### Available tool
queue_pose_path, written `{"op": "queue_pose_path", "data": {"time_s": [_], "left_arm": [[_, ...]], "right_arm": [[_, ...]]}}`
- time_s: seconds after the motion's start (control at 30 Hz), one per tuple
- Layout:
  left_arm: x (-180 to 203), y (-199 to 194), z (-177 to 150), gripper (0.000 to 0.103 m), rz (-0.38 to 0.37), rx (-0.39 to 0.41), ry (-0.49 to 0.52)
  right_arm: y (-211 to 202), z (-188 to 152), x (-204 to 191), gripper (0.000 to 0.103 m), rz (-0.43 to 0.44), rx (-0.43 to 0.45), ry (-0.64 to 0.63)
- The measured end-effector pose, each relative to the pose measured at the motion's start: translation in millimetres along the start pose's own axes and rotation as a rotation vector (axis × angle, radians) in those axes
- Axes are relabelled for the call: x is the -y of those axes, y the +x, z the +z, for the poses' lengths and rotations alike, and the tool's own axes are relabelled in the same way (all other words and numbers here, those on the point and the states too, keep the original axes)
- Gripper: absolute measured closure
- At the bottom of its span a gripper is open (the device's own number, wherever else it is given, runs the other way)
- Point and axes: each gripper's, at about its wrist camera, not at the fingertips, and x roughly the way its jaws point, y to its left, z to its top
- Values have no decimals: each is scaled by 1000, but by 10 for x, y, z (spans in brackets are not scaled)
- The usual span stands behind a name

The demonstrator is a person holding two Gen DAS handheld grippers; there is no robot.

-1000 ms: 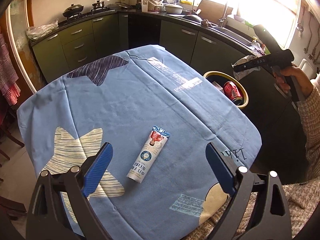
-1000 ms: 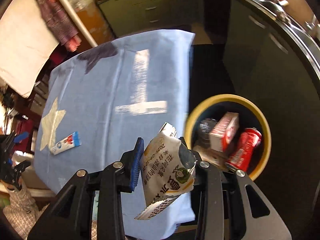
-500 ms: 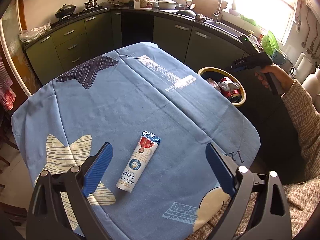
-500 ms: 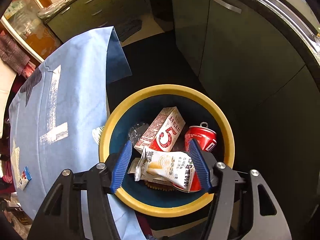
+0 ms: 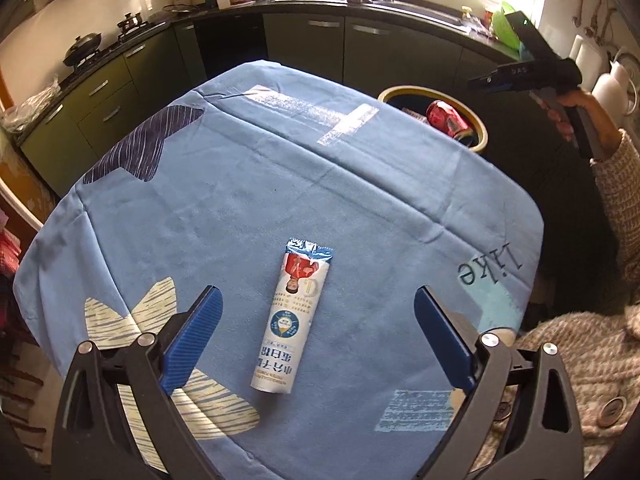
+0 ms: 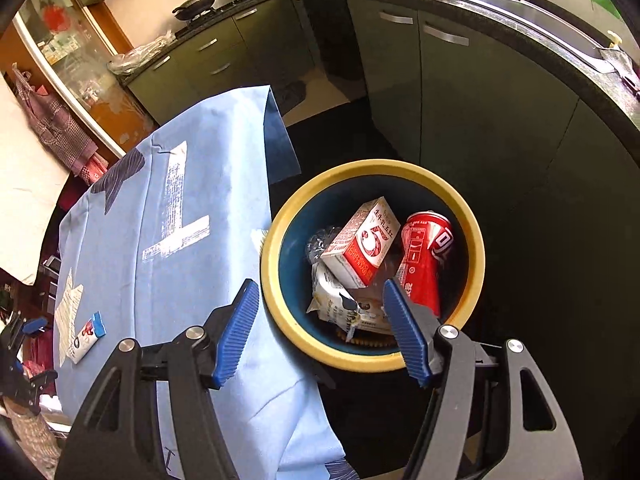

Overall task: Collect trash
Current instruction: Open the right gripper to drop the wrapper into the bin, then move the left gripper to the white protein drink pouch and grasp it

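A white tube-shaped wrapper (image 5: 294, 320) with a blue crimped end lies on the blue tablecloth (image 5: 248, 200). My left gripper (image 5: 316, 304) hovers over it, open wide, its blue pads (image 5: 192, 336) on either side and clear of it. My right gripper (image 6: 320, 286) hangs above the yellow-rimmed bin (image 6: 360, 360) beside the table. Its jaws are opening and nothing is between them. A white snack packet (image 6: 340, 304) lies in the bin beneath it, next to a red-and-white carton (image 6: 360, 244) and a red can (image 6: 424, 256). The wrapper (image 6: 86, 338) also shows at the far left of the right wrist view.
Dark green kitchen cabinets (image 6: 400, 60) and a black worktop curve round behind the bin. The tablecloth's edge (image 6: 280, 140) hangs close to the bin's rim. A hand (image 5: 568, 104) in a knitted sleeve holds the right gripper's handle over the bin (image 5: 480, 132).
My right gripper swung from the table's edge to above the bin and let go of the white snack packet, which dropped in. My left gripper sank closer to the wrapper.
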Motion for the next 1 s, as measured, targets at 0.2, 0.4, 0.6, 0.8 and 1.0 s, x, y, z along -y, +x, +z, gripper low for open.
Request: {"op": "queue_pose_path", "data": {"time_s": [0.2,0.4,0.6,0.8,1.0], "left_arm": [[-57,431,-41,13,-7,-100,76],[-169,646,-89,30,-61,-173,50],[-204,635,-112,41,-66,-178,40],[-211,602,-112,58,-69,-172,44],[-186,578,-117,75,-70,-167,46]], "right_arm": [[88,-208,-141,37,35,-6,-2],[128,-325,-194,37,81,29,44],[20,-424,-275,33,125,113,91],[-21,-505,-366,32,83,111,72],[-44,-535,-318,31,50,113,82]]}}
